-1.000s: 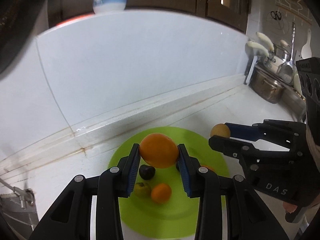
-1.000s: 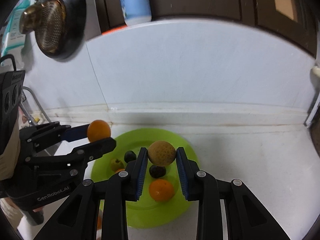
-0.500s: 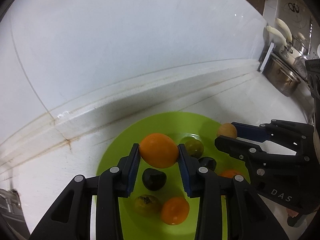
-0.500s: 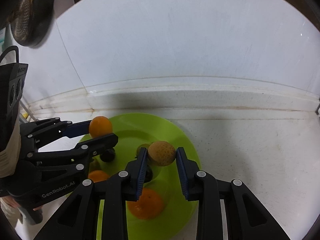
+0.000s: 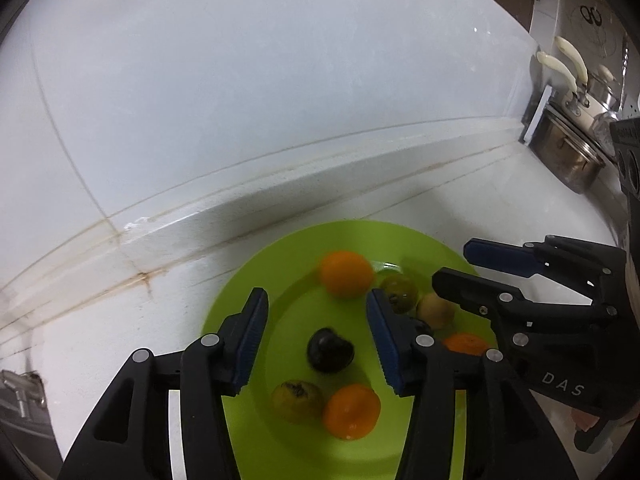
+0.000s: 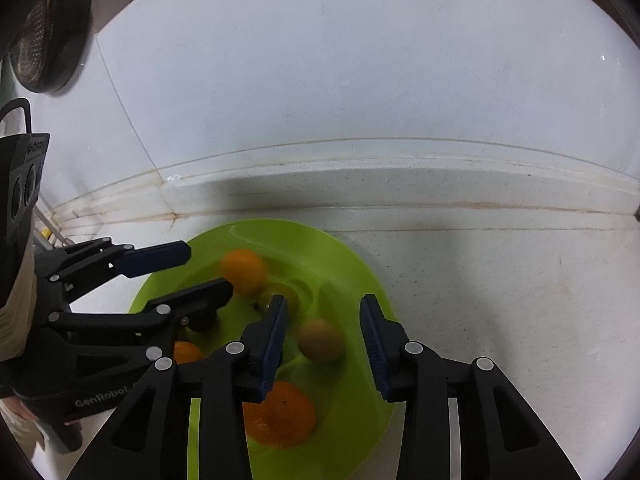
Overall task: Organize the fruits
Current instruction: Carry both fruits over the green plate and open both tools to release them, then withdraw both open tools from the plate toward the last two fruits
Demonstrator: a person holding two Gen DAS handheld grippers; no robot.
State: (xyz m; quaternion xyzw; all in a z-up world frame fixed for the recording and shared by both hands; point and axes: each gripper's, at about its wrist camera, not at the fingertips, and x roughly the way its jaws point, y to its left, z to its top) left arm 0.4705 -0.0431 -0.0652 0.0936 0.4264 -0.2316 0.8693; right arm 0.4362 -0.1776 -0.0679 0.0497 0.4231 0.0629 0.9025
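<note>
Fruits are lying on the green plate (image 5: 240, 312) on the white worktop (image 6: 500, 280) while both grippers are opening above it.

The left gripper (image 5: 316, 304) is spreading its fingers (image 5: 250, 336) with nothing between them; a blurred orange (image 5: 346, 278) is sitting just beyond their tips, a dark fruit (image 5: 330, 350) below them. The right gripper (image 6: 322, 320) is parting too, a tan fruit (image 6: 320, 338) lying loose between its fingers, touching neither. Another orange (image 6: 280, 416) is resting near the plate's front.
</note>
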